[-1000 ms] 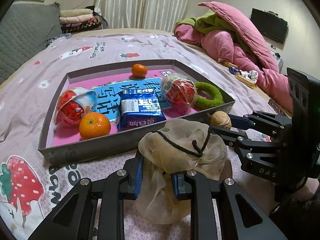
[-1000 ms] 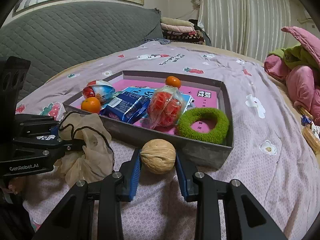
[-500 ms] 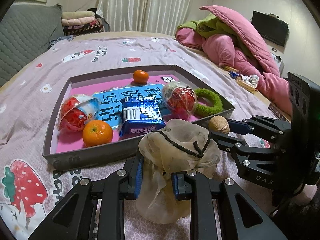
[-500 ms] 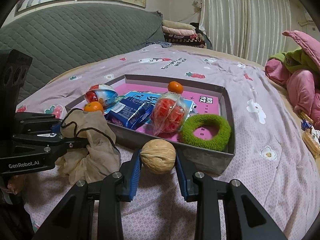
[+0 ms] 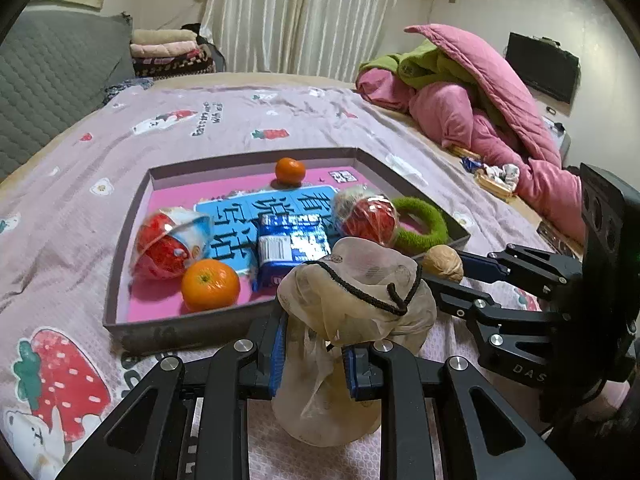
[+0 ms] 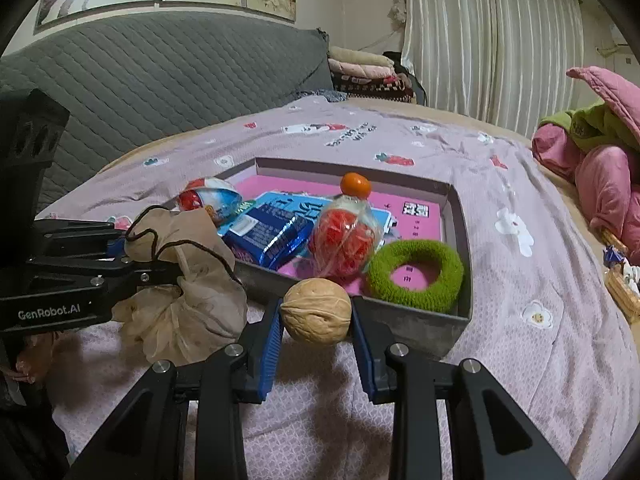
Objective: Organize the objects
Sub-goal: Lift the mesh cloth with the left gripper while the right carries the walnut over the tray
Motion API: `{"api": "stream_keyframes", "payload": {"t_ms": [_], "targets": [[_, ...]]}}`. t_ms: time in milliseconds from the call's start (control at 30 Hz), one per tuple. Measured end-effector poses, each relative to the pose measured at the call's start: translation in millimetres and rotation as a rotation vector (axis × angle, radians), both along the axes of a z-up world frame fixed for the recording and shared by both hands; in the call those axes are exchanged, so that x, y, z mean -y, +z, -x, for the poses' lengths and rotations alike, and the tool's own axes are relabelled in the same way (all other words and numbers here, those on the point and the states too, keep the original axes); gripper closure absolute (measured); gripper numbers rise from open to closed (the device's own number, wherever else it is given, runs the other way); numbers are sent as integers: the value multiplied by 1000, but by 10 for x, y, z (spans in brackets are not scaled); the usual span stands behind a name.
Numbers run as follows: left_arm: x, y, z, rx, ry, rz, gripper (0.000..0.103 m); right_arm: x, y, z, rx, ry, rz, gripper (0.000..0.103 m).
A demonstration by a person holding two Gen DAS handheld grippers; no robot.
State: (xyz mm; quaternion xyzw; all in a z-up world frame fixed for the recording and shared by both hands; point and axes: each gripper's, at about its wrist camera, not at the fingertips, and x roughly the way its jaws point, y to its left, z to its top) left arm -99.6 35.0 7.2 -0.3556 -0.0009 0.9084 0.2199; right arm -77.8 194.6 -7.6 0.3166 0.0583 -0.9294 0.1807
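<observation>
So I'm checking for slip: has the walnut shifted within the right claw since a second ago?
No. The walnut sits clamped between the right claw's blue pads as before, unchanged against them.

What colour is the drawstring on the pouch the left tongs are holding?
Black, a thin cord around the mouth of the sheer beige pouch. The left wrist view shows it best.

Home bedroom: bed (image 5: 280,120), quilt (image 5: 480,92), curtains (image 5: 304,12).

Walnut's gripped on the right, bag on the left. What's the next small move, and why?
Probably carry the walnut in the right gripper left and over the mouth of the mesh pouch. The left gripper pinches the pouch below its drawstring, and the walnut sits just beside the rim, not yet above it.
</observation>
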Motion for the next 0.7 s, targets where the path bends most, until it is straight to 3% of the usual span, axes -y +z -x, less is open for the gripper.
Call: {"api": "stream_keyframes", "payload": {"t_ms": [700], "targets": [[93, 186, 49, -42, 45, -19, 79, -6, 142, 16, -59, -7, 19, 70]]}}
